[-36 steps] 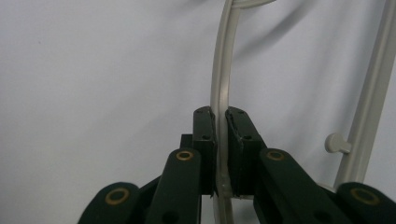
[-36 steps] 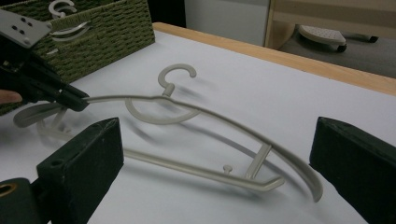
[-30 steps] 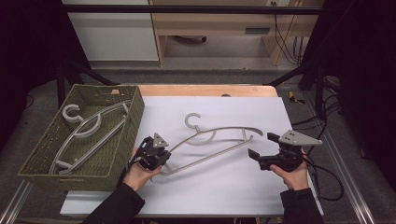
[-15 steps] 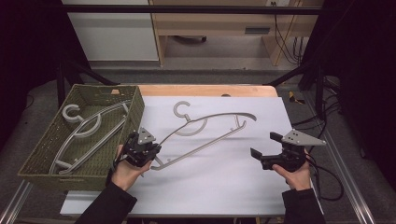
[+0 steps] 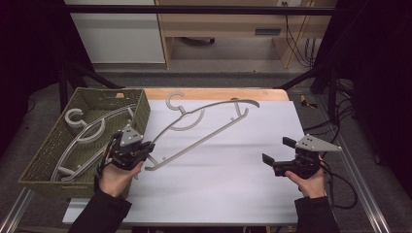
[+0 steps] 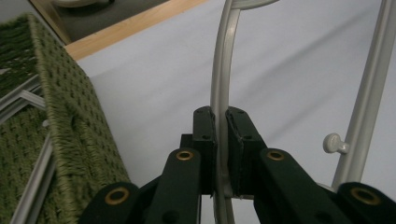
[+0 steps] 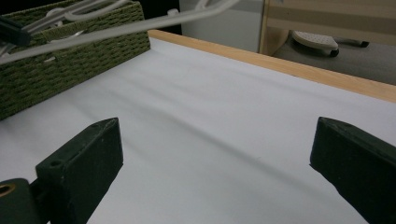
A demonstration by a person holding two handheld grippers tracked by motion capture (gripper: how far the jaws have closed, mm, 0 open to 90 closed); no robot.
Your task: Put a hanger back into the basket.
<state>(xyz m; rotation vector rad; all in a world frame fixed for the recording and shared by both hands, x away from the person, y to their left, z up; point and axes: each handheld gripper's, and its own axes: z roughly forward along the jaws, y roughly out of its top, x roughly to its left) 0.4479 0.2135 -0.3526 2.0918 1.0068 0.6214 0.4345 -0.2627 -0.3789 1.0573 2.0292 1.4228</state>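
A grey plastic clothes hanger (image 5: 204, 127) is held up off the white table cover, its hook toward the far wooden edge. My left gripper (image 5: 145, 148) is shut on the hanger's lower left end, beside the basket; in the left gripper view the curved grey arm (image 6: 219, 93) runs up from between the black jaws. My right gripper (image 5: 277, 155) stands open low over the right part of the table, with nothing between its fingers (image 7: 88, 158). In the right gripper view the hanger (image 7: 116, 29) crosses the top left.
A green woven basket (image 5: 43, 160) sits at the table's left edge with other grey hangers (image 5: 87, 133) lying in it. The wooden table edge (image 5: 218, 93) runs along the far side. A white cabinet and a wooden desk stand beyond.
My left gripper has carried the hanger leftward toward the basket and swung its far end up and away. The right gripper has stayed open in about the same place.
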